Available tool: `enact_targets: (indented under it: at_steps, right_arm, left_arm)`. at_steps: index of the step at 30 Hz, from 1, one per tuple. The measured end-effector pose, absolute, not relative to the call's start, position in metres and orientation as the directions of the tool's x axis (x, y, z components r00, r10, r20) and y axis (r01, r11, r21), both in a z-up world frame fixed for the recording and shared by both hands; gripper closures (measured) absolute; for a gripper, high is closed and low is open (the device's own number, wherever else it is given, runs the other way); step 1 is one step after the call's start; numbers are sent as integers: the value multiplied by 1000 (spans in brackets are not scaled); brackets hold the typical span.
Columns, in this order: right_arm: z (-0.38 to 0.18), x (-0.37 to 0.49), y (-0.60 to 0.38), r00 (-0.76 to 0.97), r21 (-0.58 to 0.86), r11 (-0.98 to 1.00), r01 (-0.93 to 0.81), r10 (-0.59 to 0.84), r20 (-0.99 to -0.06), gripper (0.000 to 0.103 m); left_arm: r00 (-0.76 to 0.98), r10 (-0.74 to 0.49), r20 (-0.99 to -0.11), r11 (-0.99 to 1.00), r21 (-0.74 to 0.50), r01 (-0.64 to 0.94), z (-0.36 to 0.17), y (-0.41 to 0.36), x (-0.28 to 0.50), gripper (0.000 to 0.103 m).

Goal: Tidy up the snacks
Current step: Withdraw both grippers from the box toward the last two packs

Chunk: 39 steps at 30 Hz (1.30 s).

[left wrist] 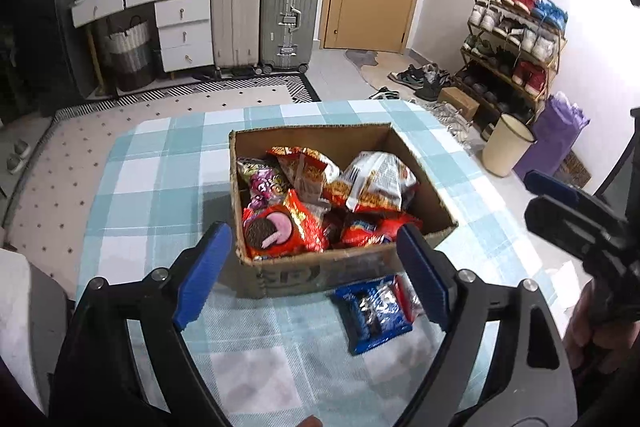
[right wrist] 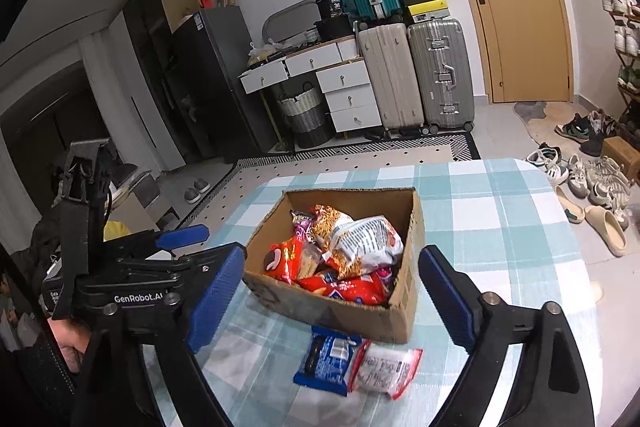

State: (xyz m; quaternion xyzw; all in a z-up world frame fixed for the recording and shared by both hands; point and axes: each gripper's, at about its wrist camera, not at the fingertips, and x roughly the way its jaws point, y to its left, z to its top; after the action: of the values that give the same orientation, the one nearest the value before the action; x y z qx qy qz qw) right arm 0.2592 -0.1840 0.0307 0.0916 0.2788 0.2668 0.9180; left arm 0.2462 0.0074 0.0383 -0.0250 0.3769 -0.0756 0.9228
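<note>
Both the left gripper (left wrist: 314, 267) and right gripper (right wrist: 332, 295) stand released and empty; the blue foil snack packet (right wrist: 326, 361) lies on the checked tablecloth (right wrist: 500, 227) just before the open brown cardboard box (right wrist: 348, 319), so approach low and grip its middle.

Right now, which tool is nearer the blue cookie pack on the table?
Left, though not by much. The left tool hovers open just behind the blue cookie pack; the right tool hangs open slightly farther back, to its right.
</note>
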Motion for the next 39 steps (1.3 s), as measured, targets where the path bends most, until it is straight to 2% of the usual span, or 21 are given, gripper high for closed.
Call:
enact_targets:
  at_steps: [12, 20, 39]
  right_arm:
    - [7, 223, -204, 702, 334, 852, -403, 522, -484, 11]
    - [-22, 207, -220, 693, 369, 854, -366, 515, -504, 10]
    - [-89, 211, -251, 656, 429, 860, -276, 495, -570, 10]
  left_arm:
    - [682, -148, -716, 989, -95, 115, 19, -13, 210, 16]
    - [650, -155, -744, 988, -99, 122, -9, -32, 203, 2]
    - [544, -99, -833, 994, -63, 84, -95, -62, 239, 2]
